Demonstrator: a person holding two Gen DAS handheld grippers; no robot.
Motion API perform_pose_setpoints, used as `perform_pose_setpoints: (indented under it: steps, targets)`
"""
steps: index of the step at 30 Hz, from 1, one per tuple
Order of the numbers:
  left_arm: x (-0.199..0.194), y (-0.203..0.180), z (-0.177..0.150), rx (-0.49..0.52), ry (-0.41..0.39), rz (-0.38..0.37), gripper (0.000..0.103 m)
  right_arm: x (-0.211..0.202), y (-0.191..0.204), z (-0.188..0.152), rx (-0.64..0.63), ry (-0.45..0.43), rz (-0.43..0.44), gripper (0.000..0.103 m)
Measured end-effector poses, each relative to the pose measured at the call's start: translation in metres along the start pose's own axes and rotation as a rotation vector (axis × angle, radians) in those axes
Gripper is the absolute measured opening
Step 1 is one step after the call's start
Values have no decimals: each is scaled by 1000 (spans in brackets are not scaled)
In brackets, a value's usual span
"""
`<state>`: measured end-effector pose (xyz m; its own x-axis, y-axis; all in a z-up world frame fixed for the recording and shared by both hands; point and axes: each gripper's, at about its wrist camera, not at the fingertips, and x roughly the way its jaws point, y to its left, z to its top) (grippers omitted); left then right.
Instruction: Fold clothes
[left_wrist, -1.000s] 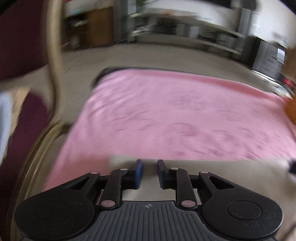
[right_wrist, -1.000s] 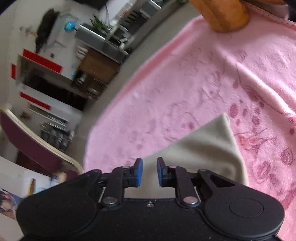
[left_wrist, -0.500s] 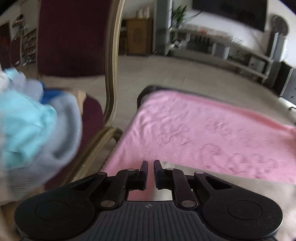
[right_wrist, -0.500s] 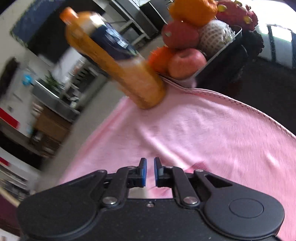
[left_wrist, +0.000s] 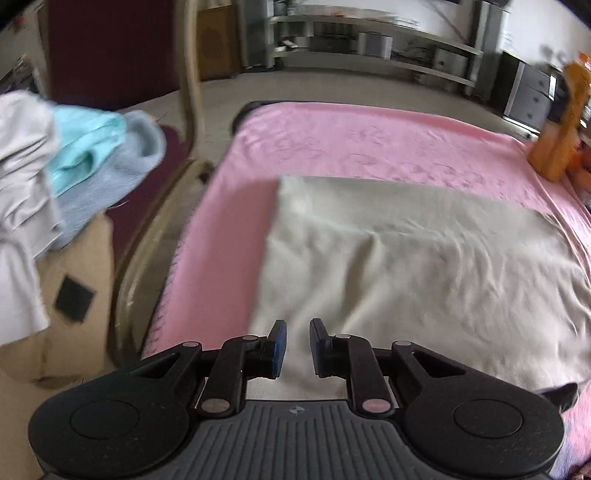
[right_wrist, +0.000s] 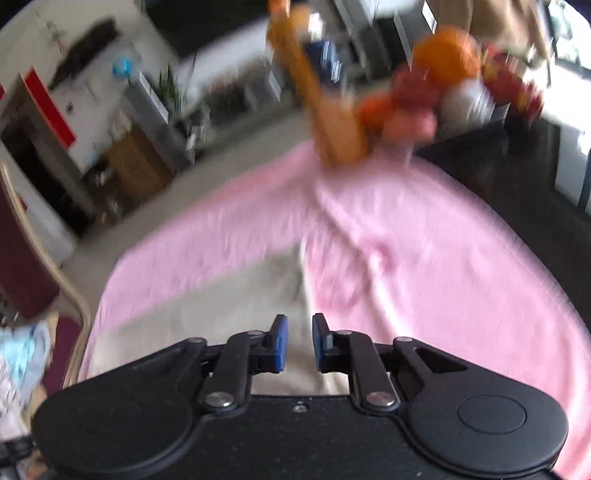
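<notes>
Beige garment (left_wrist: 406, 266) lies flat on pink blanket (left_wrist: 332, 147); both grippers' jaws spread, holding nothing; no legible writing.

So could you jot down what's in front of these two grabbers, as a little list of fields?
surface: pink blanket
garment: beige cloth lying flat on the blanket, lightly wrinkled
left gripper: open, above the cloth's near edge, holding nothing
right gripper: open, above the cloth
left side: chair with a pile of clothes
far right: orange bottle beside fruit
</notes>
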<state>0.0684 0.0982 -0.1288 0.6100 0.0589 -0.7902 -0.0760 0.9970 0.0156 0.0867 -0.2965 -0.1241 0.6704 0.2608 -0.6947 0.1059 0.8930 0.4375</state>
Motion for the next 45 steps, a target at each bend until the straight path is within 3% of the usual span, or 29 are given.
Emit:
perform_pose_setpoints:
  steps: [3, 6, 10, 11, 14, 16, 19, 21, 25, 32, 36, 45]
  targets:
    - [3, -8, 1, 14, -19, -28, 18, 21, 1, -5, 42, 136, 142, 15]
    - [18, -7, 1, 9, 13, -3, 19, 47, 1, -8, 93, 248, 220, 15]
    - [28, 3, 0, -31, 59, 8, 25, 74, 5, -15, 53, 303, 179, 15]
    - [27, 5, 0, -33, 65, 14, 26, 76, 2, -17, 57, 309, 169, 11]
    - [21, 10, -10, -10, 118, 100, 27, 62, -14, -18, 103, 280, 120, 3]
    - [8, 17, -16, -31, 100, 142, 24, 43, -25, -19, 117, 225, 77, 10]
    - [-8, 23, -19, -52, 34, 138, 18, 14, -41, -21, 139, 141, 12, 16]
    - [-12, 17, -17, -39, 6, 87, 20, -3, -52, -24, 164, 93, -17, 26]
    - [-12, 0, -16, 3, -17, 14, 25, -4, -74, -40, 340, 106, 85, 35]
    - [-8, -12, -19, 34, -13, 12, 26, 18, -90, -42, 472, 147, 93, 39]
    - [-5, -10, -18, 18, 2, 4, 26, 19, -81, -52, 462, 207, 181, 39]
    - [-4, -21, -19, 66, -1, -23, 27, 31, -64, -78, 511, 280, 230, 39]
